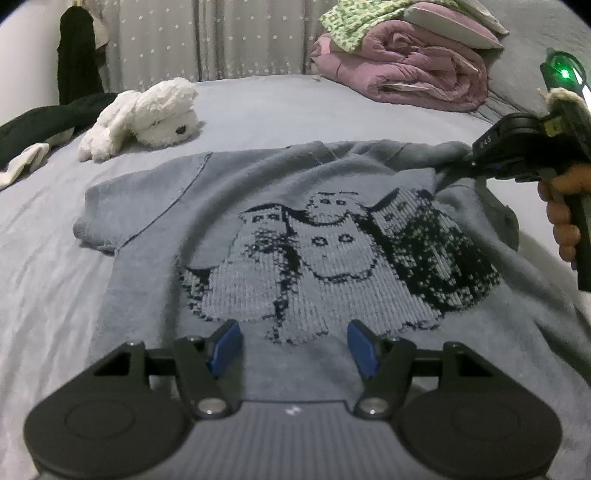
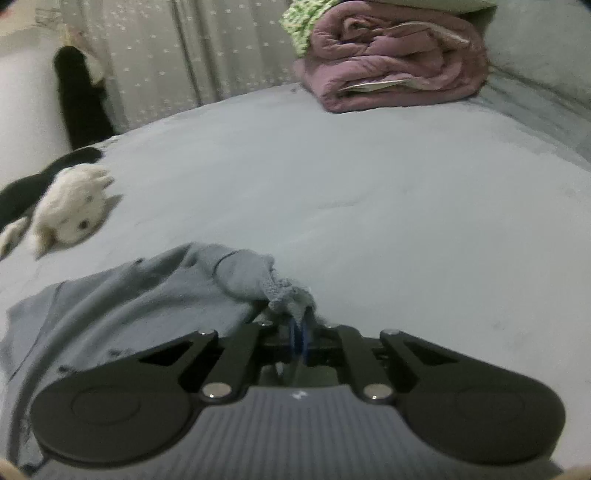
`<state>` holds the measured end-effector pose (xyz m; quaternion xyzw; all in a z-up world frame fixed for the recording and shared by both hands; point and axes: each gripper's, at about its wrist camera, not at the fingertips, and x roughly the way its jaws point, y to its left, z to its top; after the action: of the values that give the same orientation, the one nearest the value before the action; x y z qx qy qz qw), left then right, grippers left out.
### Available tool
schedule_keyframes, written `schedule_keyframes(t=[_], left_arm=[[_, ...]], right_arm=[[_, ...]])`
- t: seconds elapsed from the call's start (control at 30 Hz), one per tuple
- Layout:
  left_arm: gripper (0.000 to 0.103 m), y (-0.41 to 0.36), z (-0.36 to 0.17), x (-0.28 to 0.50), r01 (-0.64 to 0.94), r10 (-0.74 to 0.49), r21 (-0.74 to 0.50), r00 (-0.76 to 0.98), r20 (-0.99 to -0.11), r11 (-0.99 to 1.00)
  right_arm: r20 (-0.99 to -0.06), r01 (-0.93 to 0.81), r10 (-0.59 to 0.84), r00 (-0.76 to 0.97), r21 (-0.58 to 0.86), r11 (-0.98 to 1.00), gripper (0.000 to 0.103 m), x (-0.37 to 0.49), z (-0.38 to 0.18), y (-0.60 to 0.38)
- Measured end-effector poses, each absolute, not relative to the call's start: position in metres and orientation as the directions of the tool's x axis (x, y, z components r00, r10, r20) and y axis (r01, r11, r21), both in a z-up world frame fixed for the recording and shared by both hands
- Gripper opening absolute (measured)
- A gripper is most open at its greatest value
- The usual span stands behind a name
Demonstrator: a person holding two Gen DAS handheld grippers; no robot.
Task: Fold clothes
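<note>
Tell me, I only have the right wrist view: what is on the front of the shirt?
Observer: The shirt lies spread on the bed, and its front carries a dark knit-look print of three figures.
Operator: Where is the left gripper?
Observer: The left gripper is over the shirt's near part, below the print, jaws apart with nothing between them.
Operator: Does the right gripper really hold fabric?
Observer: From the left wrist view, the right gripper is pinched on the shirt's far right edge, and the cloth bunches toward it.
Operator: Anything more atop the pink blanket?
Observer: Yes, a grey pillow lies on the blanket beside the green cloth.
</note>
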<state>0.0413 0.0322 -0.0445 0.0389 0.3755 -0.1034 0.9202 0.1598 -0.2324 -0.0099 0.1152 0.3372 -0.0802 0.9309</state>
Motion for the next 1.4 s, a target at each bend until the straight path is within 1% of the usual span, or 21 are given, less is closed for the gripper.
schedule_keyframes(t=[0.1,0.4,0.47,0.53,0.6,0.63,0.7,0.77,0.8,0.83,0.93,1.13,1.3,1.4], left_arm=[[0.066,0.035,-0.045,0.044,0.214,-0.162,-0.014,0.695,-0.700,0.977],[0.067,0.038,-0.046,0.047,0.207,-0.165,-0.026,0.692,-0.702,0.978],[0.067,0.039,-0.046,0.047,0.208,-0.166,-0.026,0.692,-0.702,0.978],[0.067,0.039,-0.046,0.046,0.212,-0.167,-0.024,0.692,-0.702,0.977],[0.067,0.040,-0.046,0.046,0.216,-0.167,-0.018,0.694,-0.700,0.976],[0.067,0.039,-0.047,0.046,0.219,-0.166,-0.014,0.696,-0.698,0.976],[0.067,0.038,-0.047,0.045,0.226,-0.165,-0.003,0.701,-0.694,0.974],[0.067,0.038,-0.047,0.044,0.229,-0.166,-0.002,0.699,-0.696,0.973],[0.067,0.038,-0.046,0.044,0.229,-0.167,-0.004,0.697,-0.697,0.973],[0.067,0.038,-0.044,0.043,0.234,-0.176,-0.013,0.692,-0.700,0.972],[0.067,0.038,-0.036,0.040,0.257,-0.226,-0.063,0.674,-0.704,0.964],[0.067,0.024,-0.020,0.042,0.244,-0.226,-0.082,0.652,-0.723,0.966],[0.067,-0.015,0.007,0.058,0.275,-0.240,-0.070,0.653,-0.719,0.959],[0.067,-0.043,0.020,0.078,0.296,-0.258,-0.073,0.654,-0.712,0.952]], right_arm=[[-0.640,0.262,-0.131,0.757,0.114,0.958,0.004,0.171,-0.004,-0.236],[-0.622,0.351,-0.343,0.704,-0.115,0.929,0.003,0.218,0.009,-0.242],[-0.637,0.343,-0.357,0.684,-0.152,0.927,0.003,0.231,0.005,-0.244],[-0.665,0.323,-0.341,0.664,-0.156,0.933,0.004,0.244,-0.001,-0.249],[-0.688,0.300,-0.306,0.658,-0.133,0.945,0.005,0.251,-0.006,-0.256],[-0.698,0.289,-0.284,0.657,-0.115,0.950,0.012,0.254,-0.009,-0.260],[-0.714,0.271,-0.222,0.664,-0.046,0.961,0.014,0.251,-0.013,-0.270],[-0.719,0.284,-0.167,0.674,0.044,0.958,0.027,0.240,-0.015,-0.283],[-0.718,0.289,-0.136,0.682,0.095,0.953,0.042,0.234,-0.017,-0.290],[-0.711,0.293,-0.095,0.697,0.162,0.942,0.045,0.224,-0.018,-0.301],[-0.668,0.288,0.017,0.744,0.343,0.894,0.045,0.192,-0.021,-0.329],[-0.597,0.275,0.154,0.788,0.563,0.779,0.045,0.138,-0.033,-0.370],[-0.539,0.195,0.209,0.816,0.596,0.779,0.045,0.126,-0.040,-0.378],[-0.510,0.136,0.275,0.815,0.629,0.765,0.045,0.126,-0.045,-0.382]])
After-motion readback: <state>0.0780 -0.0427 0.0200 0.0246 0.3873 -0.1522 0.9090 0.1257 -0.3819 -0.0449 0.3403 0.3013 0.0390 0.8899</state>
